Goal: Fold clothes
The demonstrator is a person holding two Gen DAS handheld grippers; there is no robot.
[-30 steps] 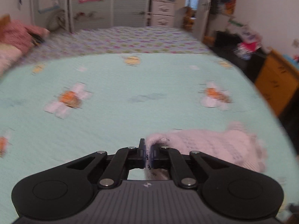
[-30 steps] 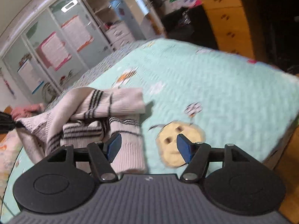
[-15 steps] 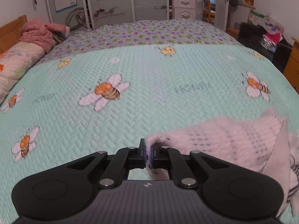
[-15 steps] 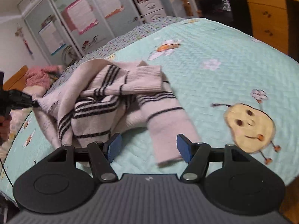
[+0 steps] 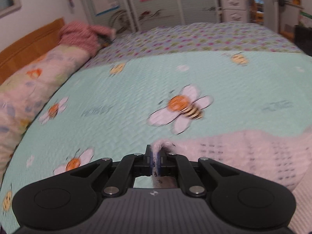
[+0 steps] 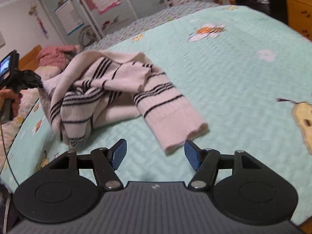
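The pale pink knit sweater w/ black stripes (image 6: 109,93) is bunched up on the mint green bee quilt (image 6: 234,62). One edge is pinched by the left gripper (image 5: 155,162). The right gripper (image 6: 155,154) is spread wide near the sleeve cuff (image 6: 181,130), w/ nothing held. The knit could be stretched or slip out if it's pulled by just one corner.

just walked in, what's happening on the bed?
A person is folding a pink black-striped sweater on the bee-print bedspread. The left gripper is shut on one edge of it, lifting that side. The right gripper is open, poised right at the sleeve cuff, not gripping.
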